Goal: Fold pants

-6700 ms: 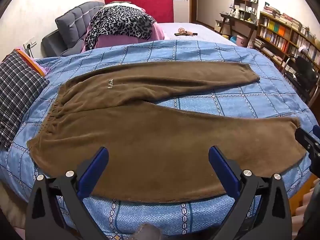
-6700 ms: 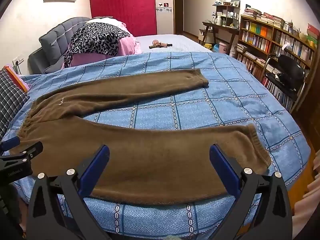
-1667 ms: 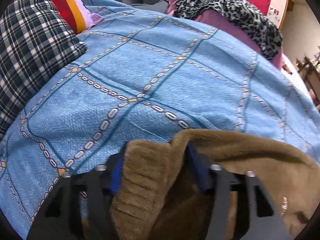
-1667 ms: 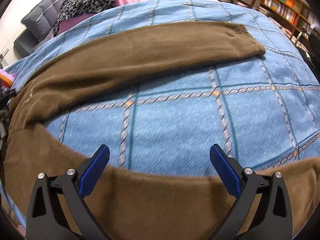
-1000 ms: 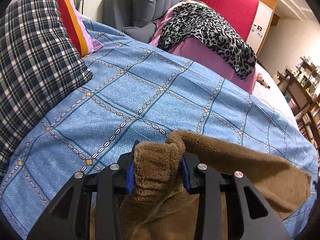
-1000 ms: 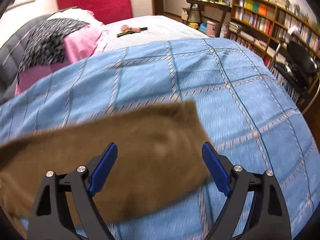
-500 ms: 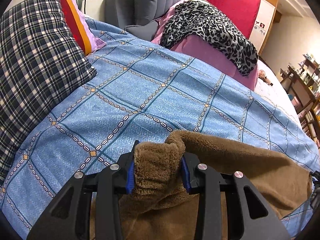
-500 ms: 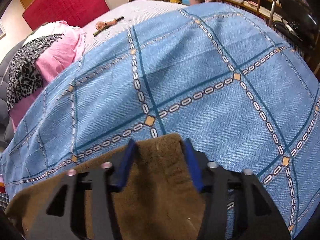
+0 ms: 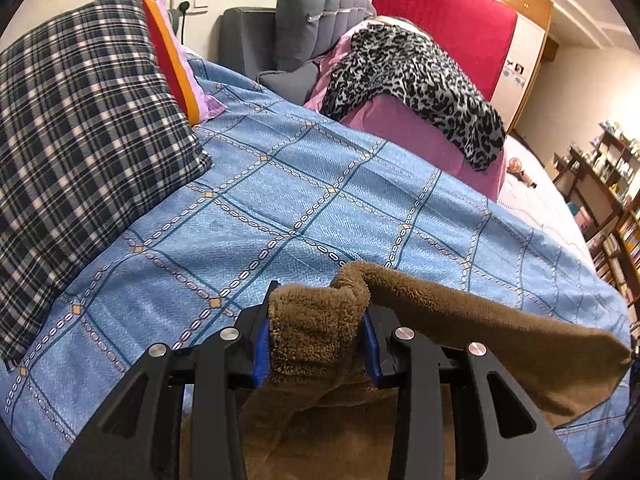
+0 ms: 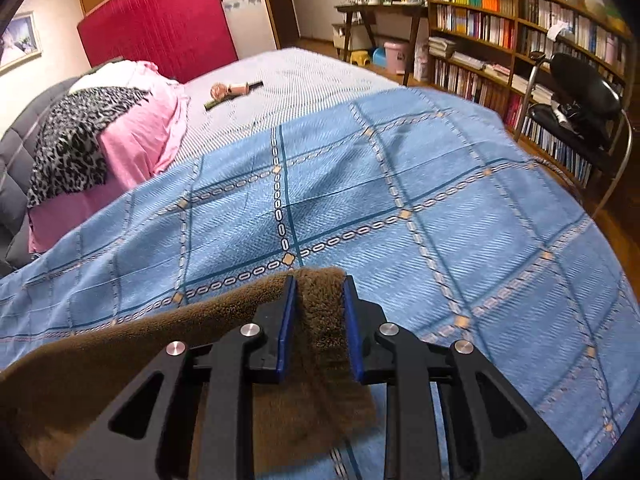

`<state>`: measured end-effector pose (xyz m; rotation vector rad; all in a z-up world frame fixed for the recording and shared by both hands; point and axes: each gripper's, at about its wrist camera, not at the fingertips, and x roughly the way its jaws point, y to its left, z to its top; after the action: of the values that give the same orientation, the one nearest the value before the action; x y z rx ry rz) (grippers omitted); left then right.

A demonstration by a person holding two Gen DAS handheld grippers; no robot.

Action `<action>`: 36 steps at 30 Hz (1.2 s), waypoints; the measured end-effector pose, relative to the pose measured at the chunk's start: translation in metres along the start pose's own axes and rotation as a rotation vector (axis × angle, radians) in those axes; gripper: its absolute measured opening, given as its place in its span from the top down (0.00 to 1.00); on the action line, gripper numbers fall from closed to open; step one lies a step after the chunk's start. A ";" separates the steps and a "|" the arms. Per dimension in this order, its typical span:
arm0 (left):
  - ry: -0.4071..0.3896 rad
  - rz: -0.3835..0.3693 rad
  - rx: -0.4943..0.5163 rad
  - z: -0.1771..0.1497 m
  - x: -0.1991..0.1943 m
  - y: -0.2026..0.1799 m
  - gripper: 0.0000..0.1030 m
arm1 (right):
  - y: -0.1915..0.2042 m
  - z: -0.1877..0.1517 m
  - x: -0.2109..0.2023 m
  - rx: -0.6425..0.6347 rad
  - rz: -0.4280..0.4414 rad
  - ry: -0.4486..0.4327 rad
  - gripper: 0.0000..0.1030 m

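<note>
The brown fleece pants [image 9: 460,320] hang lifted over the blue quilt [image 9: 280,208]. My left gripper [image 9: 316,336] is shut on a bunched fold at the waistband end, and the fabric stretches away to the right. In the right wrist view my right gripper [image 10: 319,328] is closing its jaws on the cuff end of a leg of the pants [image 10: 120,352], with the blue pads pressing the fleece on both sides. The rest of the leg trails off to the lower left. The lower part of the garment is hidden beneath both grippers.
A plaid pillow [image 9: 80,128] lies at the left, beside an orange and purple one. A pink bundle with leopard-print cloth [image 9: 420,76] sits by the grey headboard. Bookshelves [image 10: 520,32], a desk and a black chair [image 10: 576,96] stand to the right of the bed.
My right gripper came over the leg's cuff with wide jaws, then closed on it and lifted it. My left gripper kept its hold on the waistband and rose a little.
</note>
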<state>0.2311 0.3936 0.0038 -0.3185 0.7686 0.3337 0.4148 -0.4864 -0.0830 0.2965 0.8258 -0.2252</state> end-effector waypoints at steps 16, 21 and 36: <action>-0.030 -0.112 -0.106 -0.092 -0.115 0.065 0.65 | -0.084 -0.136 -0.158 0.094 0.078 -0.069 0.78; -0.038 -0.124 -0.139 -0.127 -0.147 0.083 0.65 | -0.103 -0.190 -0.200 0.113 0.071 -0.085 0.78; 0.007 -0.107 -0.224 -0.168 -0.149 0.111 0.65 | -0.144 -0.278 -0.238 0.297 0.163 -0.014 0.60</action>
<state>-0.0179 0.4003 -0.0205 -0.5694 0.7192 0.3186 0.0230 -0.5056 -0.1079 0.6374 0.7498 -0.1968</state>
